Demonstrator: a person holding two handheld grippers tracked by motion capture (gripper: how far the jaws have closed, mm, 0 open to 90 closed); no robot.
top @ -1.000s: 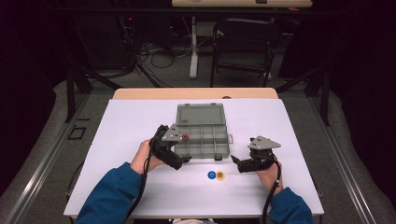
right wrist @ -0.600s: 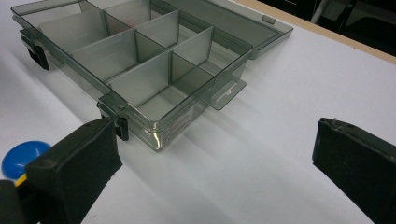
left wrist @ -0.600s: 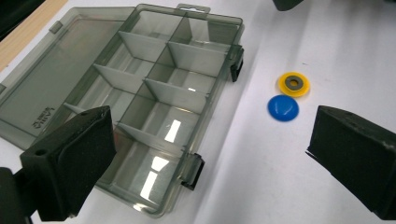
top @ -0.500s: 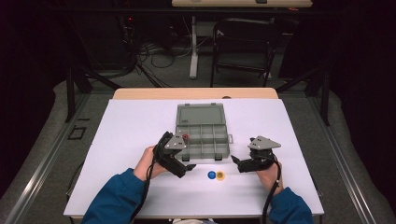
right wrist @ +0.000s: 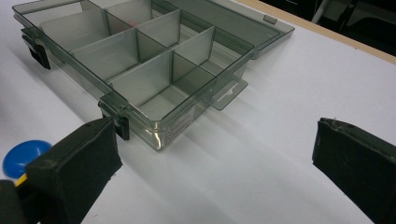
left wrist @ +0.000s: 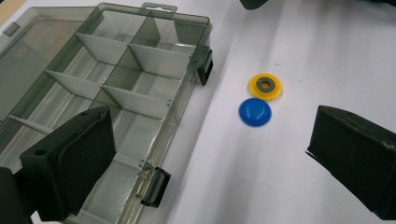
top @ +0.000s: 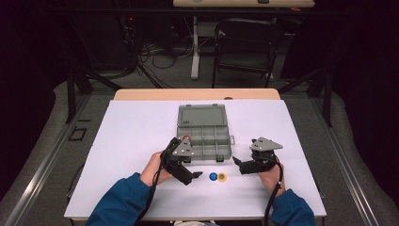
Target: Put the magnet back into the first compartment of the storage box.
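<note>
The blue disc (left wrist: 255, 111) lies flat on the white table (top: 131, 136), domed side up, just beside the yellow disc (left wrist: 265, 87), which carries a dark ring at its centre; in the left gripper view the two look almost touching, though whether they actually meet cannot be told. Both rest near the front wall of the clear compartment box (top: 205, 141), whose lid is folded back flat behind it. A small red piece (top: 186, 139) sits in the box's left compartment.

The left gripper (top: 196, 174) hovers just left of the blue disc, its jaws spread wide with nothing between them. The right gripper (top: 236, 163) waits to the right of the discs, its jaws likewise wide apart and empty.

The likely trouble lies in the discs' shape and closeness. The blue disc appears thin and smooth-topped, so foam pads closing too high could slide over the dome and squirt it across the table. Closing at a slant could catch the yellow disc as well and nudge it away or lift both. A low approach might also knock the box's black latch (left wrist: 154, 187) and shift the whole box.

A pale label (right wrist: 179, 123) shows on the box's side wall in the right gripper view, but its print is too small to read. No brand is legible.
</note>
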